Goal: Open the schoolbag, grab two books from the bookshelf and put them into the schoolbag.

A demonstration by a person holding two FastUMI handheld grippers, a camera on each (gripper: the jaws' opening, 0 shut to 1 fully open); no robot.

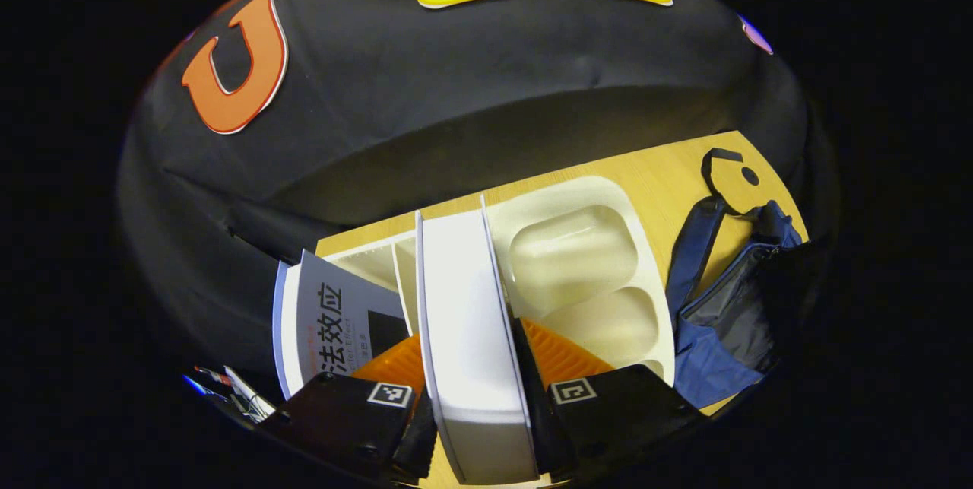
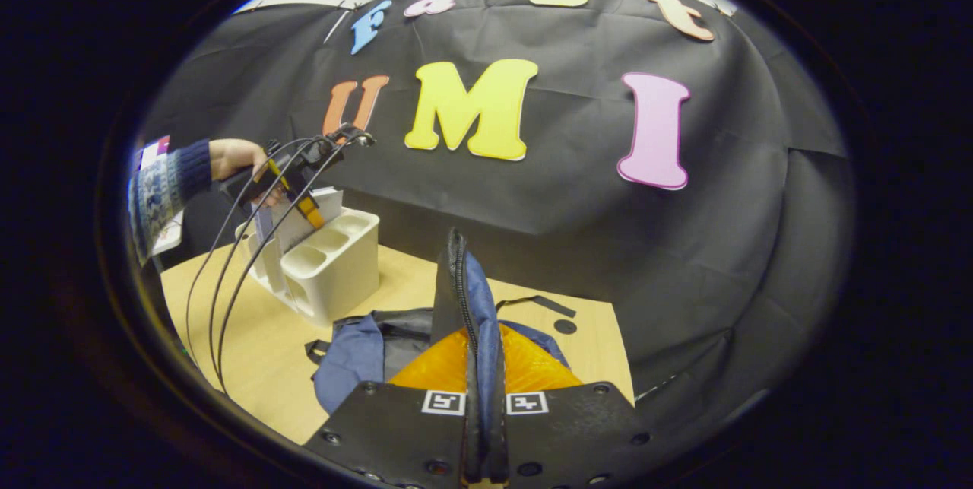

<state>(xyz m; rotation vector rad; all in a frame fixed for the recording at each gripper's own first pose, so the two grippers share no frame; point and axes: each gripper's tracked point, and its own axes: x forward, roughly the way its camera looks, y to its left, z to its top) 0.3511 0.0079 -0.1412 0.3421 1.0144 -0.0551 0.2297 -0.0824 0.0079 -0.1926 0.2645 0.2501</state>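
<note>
My left gripper (image 1: 475,428) is shut on the edge of a white book (image 1: 467,322), holding it upright above the cream bookshelf (image 1: 578,246). A grey-covered book (image 1: 334,314) stands in the shelf to its left. In the right gripper view a hand holds that left gripper (image 2: 293,169) over the bookshelf (image 2: 334,265) with the white book (image 2: 323,204) in it. My right gripper (image 2: 485,428) is shut on the zipper edge (image 2: 460,299) of the blue schoolbag (image 2: 353,356), lifting it so the bag gapes. The schoolbag (image 1: 722,306) lies right of the shelf.
The wooden table (image 2: 251,352) carries shelf and bag. Black cables (image 2: 228,284) trail from the left gripper down over the table. A sleeve (image 2: 163,181) reaches in from the left. The bag's black strap (image 1: 722,169) lies at the far table edge.
</note>
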